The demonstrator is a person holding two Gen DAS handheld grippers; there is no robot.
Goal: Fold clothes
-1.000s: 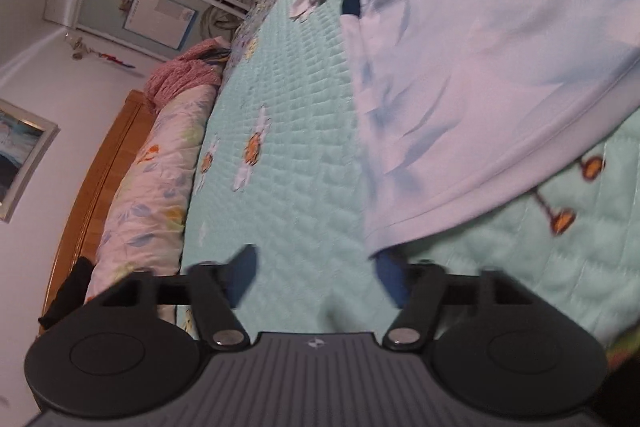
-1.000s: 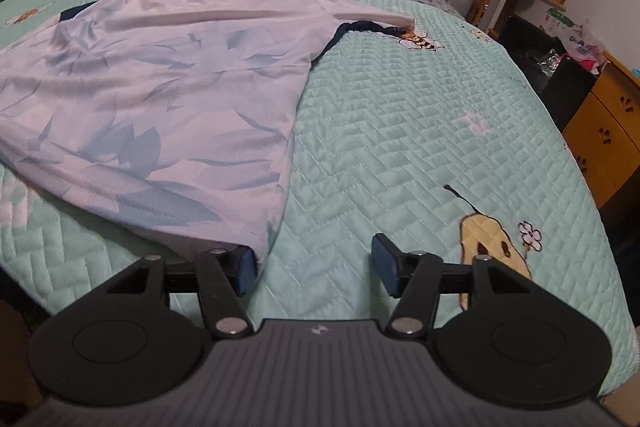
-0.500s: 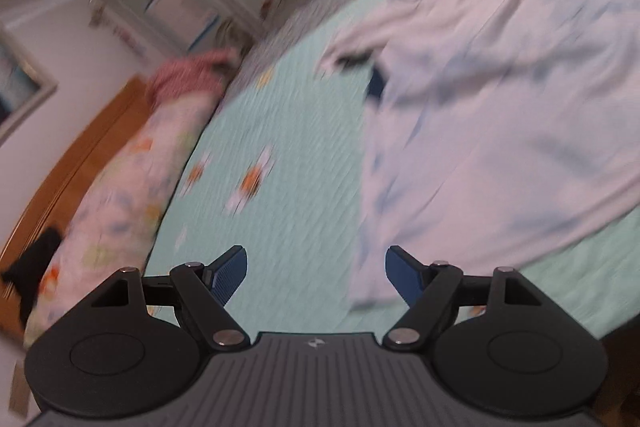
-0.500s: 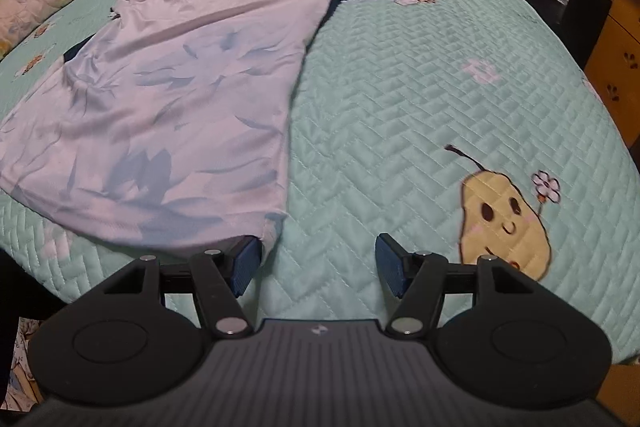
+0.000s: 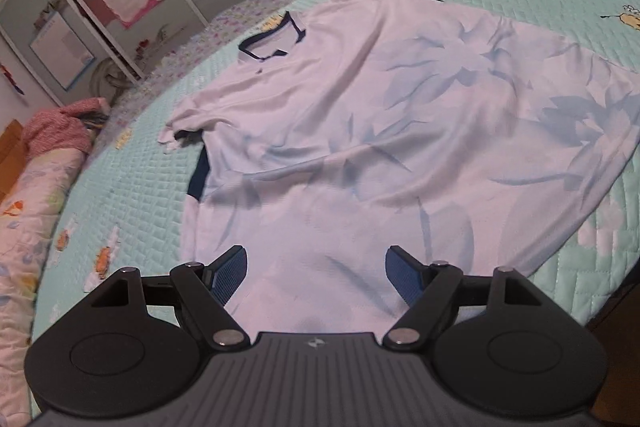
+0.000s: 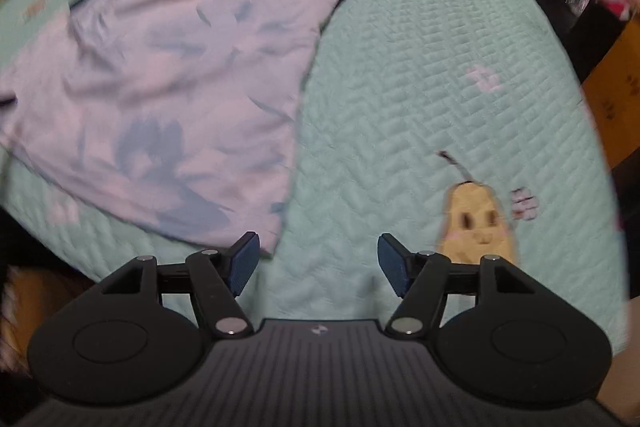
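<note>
On the quilted bed [image 5: 132, 187] the pale shirt [image 5: 400, 131] lies spread flat, collar far, hem near; no fold made yet, all folding left; left gripper [image 5: 316, 269] tilts down over the hem, fingers wide, holding nothing; right gripper [image 6: 318, 263] hangs above the hem's right corner, jaws opening, nothing between them.

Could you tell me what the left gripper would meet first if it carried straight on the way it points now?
Most likely the shirt: the open left gripper points down at its hem end, with nothing between the fingers and the cloth, though depth is hard to judge.
</note>
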